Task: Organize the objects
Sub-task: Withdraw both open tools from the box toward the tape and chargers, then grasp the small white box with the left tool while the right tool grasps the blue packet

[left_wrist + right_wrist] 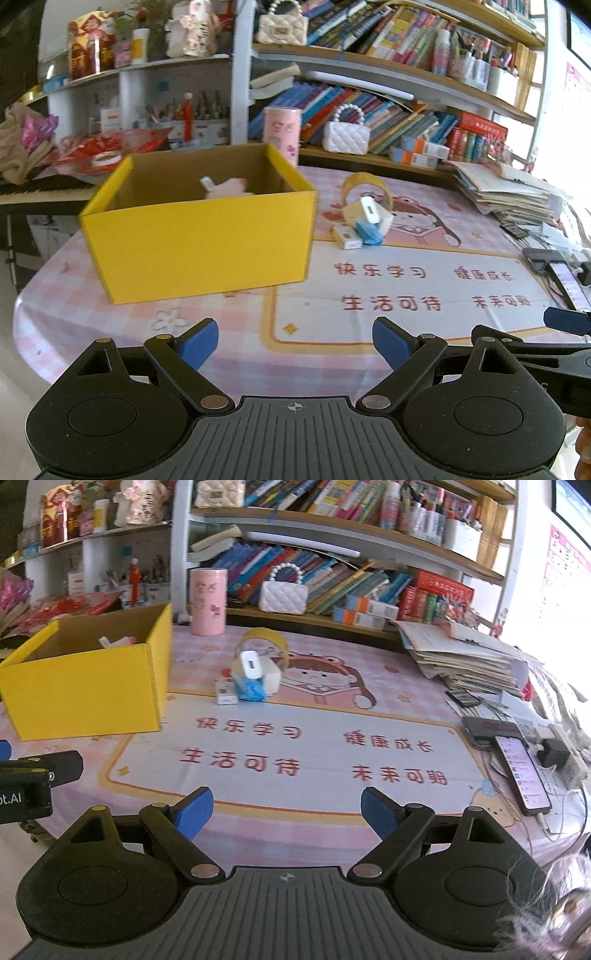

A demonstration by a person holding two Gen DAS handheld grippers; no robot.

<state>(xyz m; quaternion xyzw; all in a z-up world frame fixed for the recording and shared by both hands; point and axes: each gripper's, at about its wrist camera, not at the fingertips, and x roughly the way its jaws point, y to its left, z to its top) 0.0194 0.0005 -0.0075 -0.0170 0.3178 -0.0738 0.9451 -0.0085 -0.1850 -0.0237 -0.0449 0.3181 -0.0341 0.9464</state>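
Observation:
A yellow cardboard box [199, 243] stands open on the table, with a pink and white item [225, 186] inside; it also shows in the right wrist view [88, 698]. Right of the box lies a small pile: a yellow tape roll [364, 182], a white charger [371, 210], a blue item [369, 230] and a small white box [347, 236]. The pile shows in the right wrist view too, with the charger [250, 664] on top. My left gripper [295, 345] is open and empty at the table's near edge. My right gripper [286, 812] is open and empty beside it.
A pink cylinder [207, 602] stands behind the box. A stack of papers [469, 661] lies at the right. A phone [521, 775] and cables lie at the right edge. Bookshelves [332, 572] and a white handbag [283, 596] stand behind the table [332, 746].

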